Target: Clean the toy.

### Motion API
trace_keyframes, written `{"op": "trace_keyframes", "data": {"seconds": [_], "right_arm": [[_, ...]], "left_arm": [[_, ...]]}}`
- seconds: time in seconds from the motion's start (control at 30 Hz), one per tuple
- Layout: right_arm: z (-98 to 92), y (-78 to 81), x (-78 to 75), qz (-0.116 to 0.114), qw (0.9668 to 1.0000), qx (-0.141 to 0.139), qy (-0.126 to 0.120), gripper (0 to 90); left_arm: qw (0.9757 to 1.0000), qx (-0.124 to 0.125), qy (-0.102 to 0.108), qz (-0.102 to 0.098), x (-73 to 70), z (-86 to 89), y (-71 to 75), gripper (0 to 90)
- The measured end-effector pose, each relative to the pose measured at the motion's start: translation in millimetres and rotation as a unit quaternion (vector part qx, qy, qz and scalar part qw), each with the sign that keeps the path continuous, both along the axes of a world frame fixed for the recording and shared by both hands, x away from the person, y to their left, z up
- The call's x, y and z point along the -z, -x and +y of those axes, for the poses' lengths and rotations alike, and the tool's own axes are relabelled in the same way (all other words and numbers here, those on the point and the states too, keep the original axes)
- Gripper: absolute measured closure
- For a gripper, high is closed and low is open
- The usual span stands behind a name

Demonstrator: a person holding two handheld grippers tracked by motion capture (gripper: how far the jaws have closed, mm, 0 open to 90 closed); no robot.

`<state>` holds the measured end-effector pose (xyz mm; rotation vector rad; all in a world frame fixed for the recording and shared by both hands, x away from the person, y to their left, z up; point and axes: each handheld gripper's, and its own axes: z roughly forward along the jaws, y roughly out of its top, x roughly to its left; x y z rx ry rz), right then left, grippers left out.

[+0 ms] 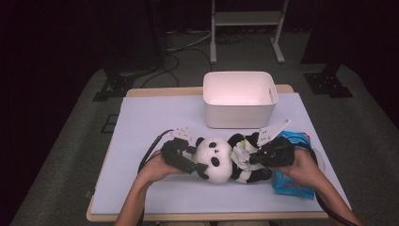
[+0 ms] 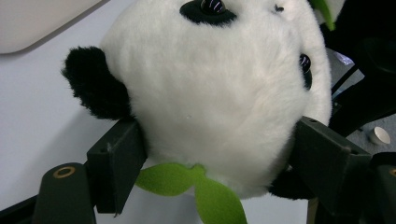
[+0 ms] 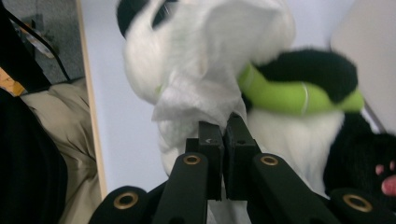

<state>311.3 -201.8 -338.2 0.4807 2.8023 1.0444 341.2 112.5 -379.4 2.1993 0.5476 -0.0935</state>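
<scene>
A panda plush [image 1: 216, 157] lies on the white table [image 1: 155, 117], head to the left. My left gripper [image 1: 195, 165] is shut on the panda's head [image 2: 219, 84], one jaw on each side, with a green felt leaf [image 2: 205, 191] below it. My right gripper [image 1: 252, 157] is shut on a white tissue [image 3: 201, 93], held against the panda's body [image 3: 289, 135]. In the right gripper view, that gripper [image 3: 224, 135] pinches the tissue's edge beside a green bamboo stick [image 3: 289, 98] held in the panda's black arms.
A white plastic bin [image 1: 237, 115] stands open just behind the panda. A blue tissue pack [image 1: 294, 186] lies under the right hand, near the table's right edge. The table's left half and front strip are bare.
</scene>
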Motion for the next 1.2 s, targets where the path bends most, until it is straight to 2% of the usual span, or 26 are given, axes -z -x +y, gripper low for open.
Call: {"op": "trace_keyframes", "data": {"seconds": [0.07,0.2,0.37,0.67,0.83,1.03,1.2], "right_arm": [[3.9,2.9,-5.3,-0.007,1.0,-0.006,-0.001,87.0],[17.0,7.0,-10.1,-0.017,0.9995,-0.017,0.017,87.0],[28.4,7.1,-11.3,-0.018,0.9992,-0.029,0.022,87.0],[38.6,7.3,-12.0,-0.02,0.9987,-0.046,0.009,87.0],[45.3,8.0,-13.7,-0.023,0.9982,-0.054,0.013,87.0],[47.9,8.4,-16.5,-0.03,0.998,-0.056,0.001,87.0],[49.4,8.6,-19.4,-0.032,0.9979,-0.057,-0.007,87.0]], "left_arm": [[1.0,0.0,0.004,-0.005,-2.5,-2.3,0.6,21.3],[0.9999,0.0,-0.002,-0.013,-5.4,-5.3,2.1,21.5],[0.9998,-0.003,-0.006,-0.018,-7.4,-7.4,3.3,21.8],[0.9997,-0.008,-0.008,-0.023,-7.4,-9.1,2.8,21.8],[0.9996,-0.009,-0.013,-0.025,-7.3,-10.2,3.3,21.7],[0.9992,-0.01,-0.019,-0.033,-10.1,-13.4,4.0,21.7],[0.9992,-0.011,-0.015,-0.036,-12.0,-15.5,4.9,21.7]]}}
